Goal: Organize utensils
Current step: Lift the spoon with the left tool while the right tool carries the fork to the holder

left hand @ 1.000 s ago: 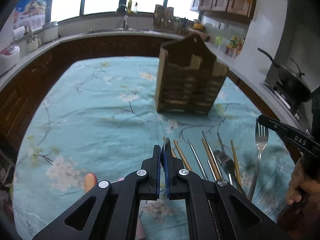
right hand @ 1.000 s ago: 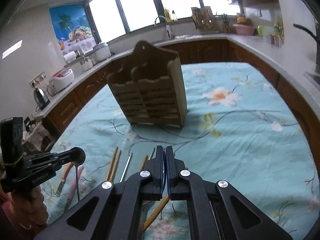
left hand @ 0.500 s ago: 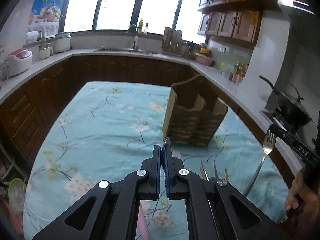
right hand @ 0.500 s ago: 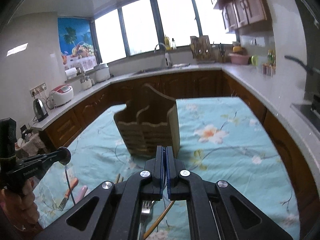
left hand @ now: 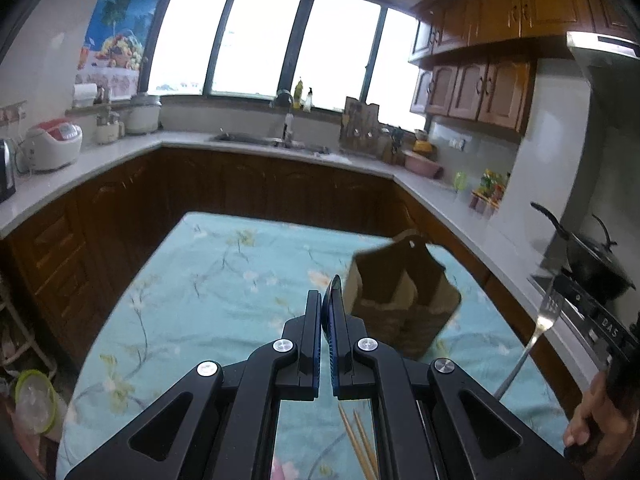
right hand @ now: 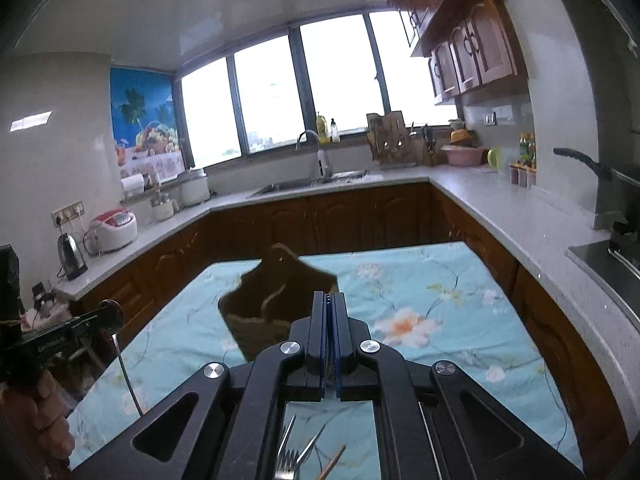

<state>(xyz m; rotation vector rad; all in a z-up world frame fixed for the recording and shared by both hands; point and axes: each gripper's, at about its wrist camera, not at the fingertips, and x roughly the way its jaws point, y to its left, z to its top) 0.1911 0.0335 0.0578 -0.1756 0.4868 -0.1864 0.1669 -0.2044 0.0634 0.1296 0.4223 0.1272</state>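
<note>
Left tool (left hand: 326,312) pinches a spoon (right hand: 120,344); right tool (right hand: 329,312) pinches a fork (left hand: 540,332), both above the counter (left hand: 208,280), near the wooden holder (left hand: 400,292).

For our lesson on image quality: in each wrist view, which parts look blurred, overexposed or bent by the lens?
Left wrist view: the windows are blown out white, the wooden utensil holder is smeared, and the counter edge bows. Right wrist view: the windows glare again, the holder is dark and soft, and the cabinets lean inward.

Wooden holder (left hand: 402,304) blurred (its compartments too); chopsticks (left hand: 360,444) cut off
</note>
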